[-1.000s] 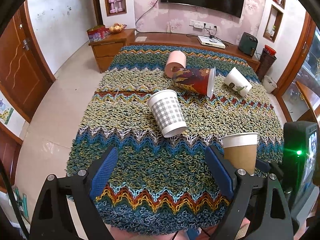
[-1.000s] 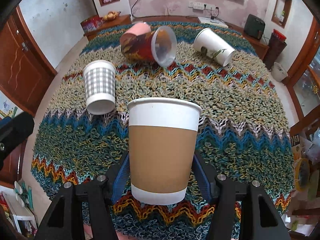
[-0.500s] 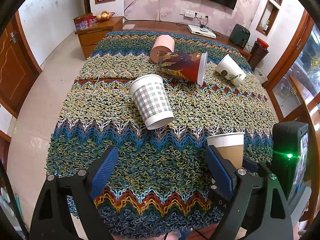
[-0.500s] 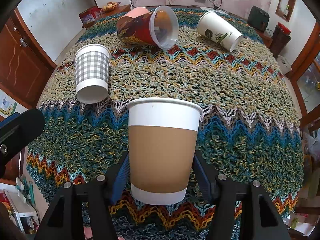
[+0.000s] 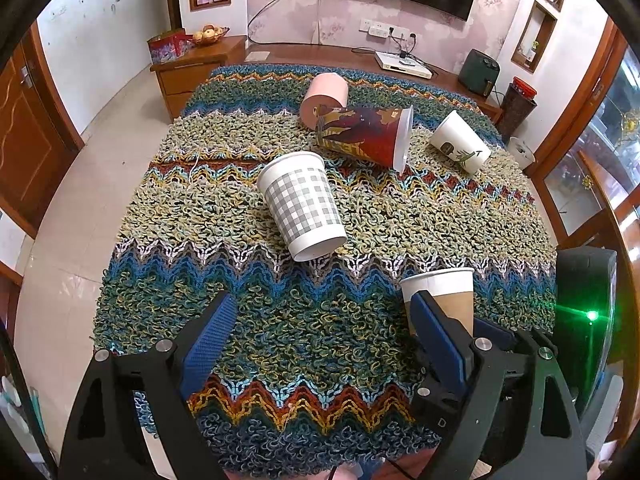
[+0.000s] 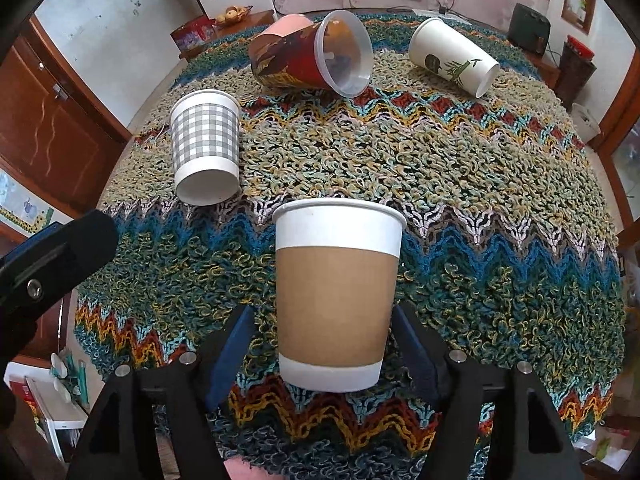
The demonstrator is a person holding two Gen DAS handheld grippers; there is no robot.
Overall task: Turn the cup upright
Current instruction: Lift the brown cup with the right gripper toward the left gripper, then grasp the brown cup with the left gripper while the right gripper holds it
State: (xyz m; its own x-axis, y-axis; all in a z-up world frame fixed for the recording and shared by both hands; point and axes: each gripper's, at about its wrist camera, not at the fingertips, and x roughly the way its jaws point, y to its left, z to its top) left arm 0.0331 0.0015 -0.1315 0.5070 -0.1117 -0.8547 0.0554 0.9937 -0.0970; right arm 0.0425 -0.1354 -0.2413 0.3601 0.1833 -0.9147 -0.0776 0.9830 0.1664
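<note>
A brown-sleeved white paper cup (image 6: 336, 300) stands upright on the woven mat between the fingers of my right gripper (image 6: 324, 344). The jaws stand open with gaps on both sides of the cup. The cup also shows in the left wrist view (image 5: 444, 296), behind my left gripper's right finger. My left gripper (image 5: 320, 340) is open and empty above the mat's near part. A grey-checked cup (image 5: 302, 204) lies on its side ahead of it.
A red printed plastic cup (image 5: 364, 134), a pink cup (image 5: 324, 94) and a white cup with a green leaf print (image 5: 460, 146) lie on their sides at the far part of the mat (image 5: 240, 184). The mat's edges drop to tiled floor.
My right gripper's jaws have opened off the brown cup, which now stands on the mat. Both gripper views have shifted a little over the mat.
</note>
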